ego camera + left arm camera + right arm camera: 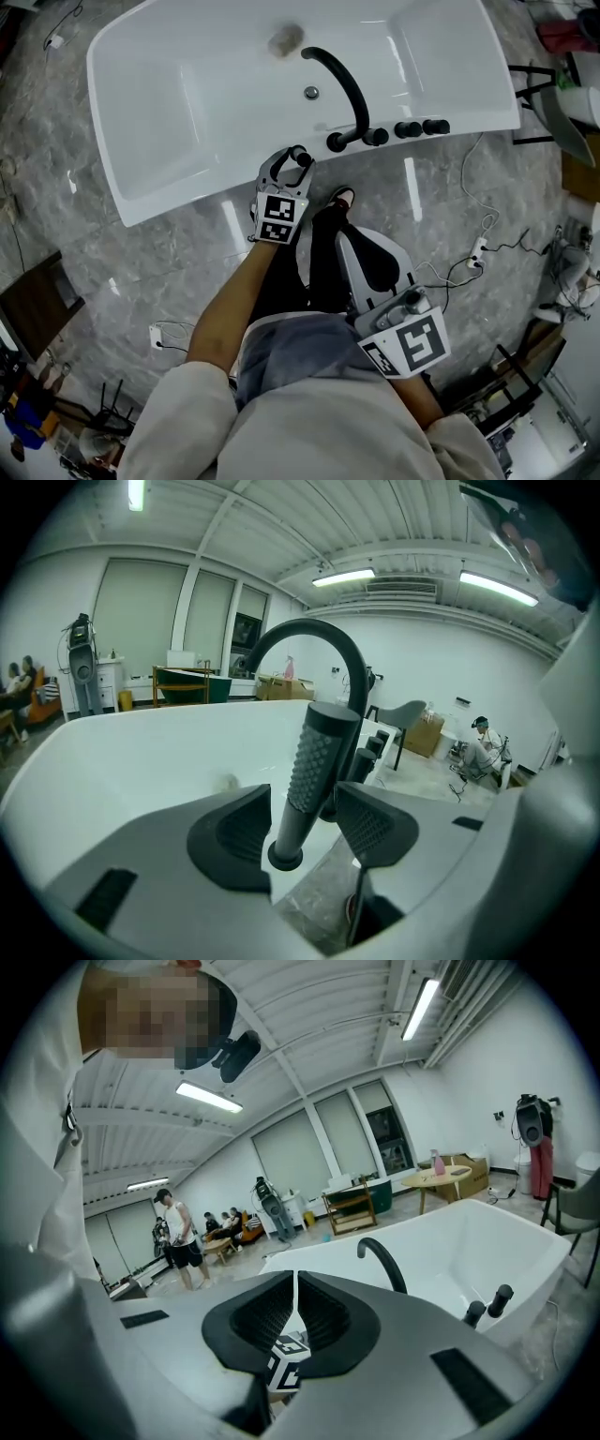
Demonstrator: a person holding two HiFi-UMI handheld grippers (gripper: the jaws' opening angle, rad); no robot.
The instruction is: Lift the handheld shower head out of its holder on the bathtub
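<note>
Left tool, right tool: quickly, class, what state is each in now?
Left tool: open, dark grey knobbly cylindrical shower head between its jaws, not clamped.
Right tool: closed, holding nothing.

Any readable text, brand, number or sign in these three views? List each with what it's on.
None readable in any view.
Black-and-white marker cube on the left gripper: coded square pattern, no letters or digits.
Second marker cube on the right gripper: pattern only.
White bathtub and black curved spout: no brand mark visible.
Background items in the gripper views: too small to tell.
</note>
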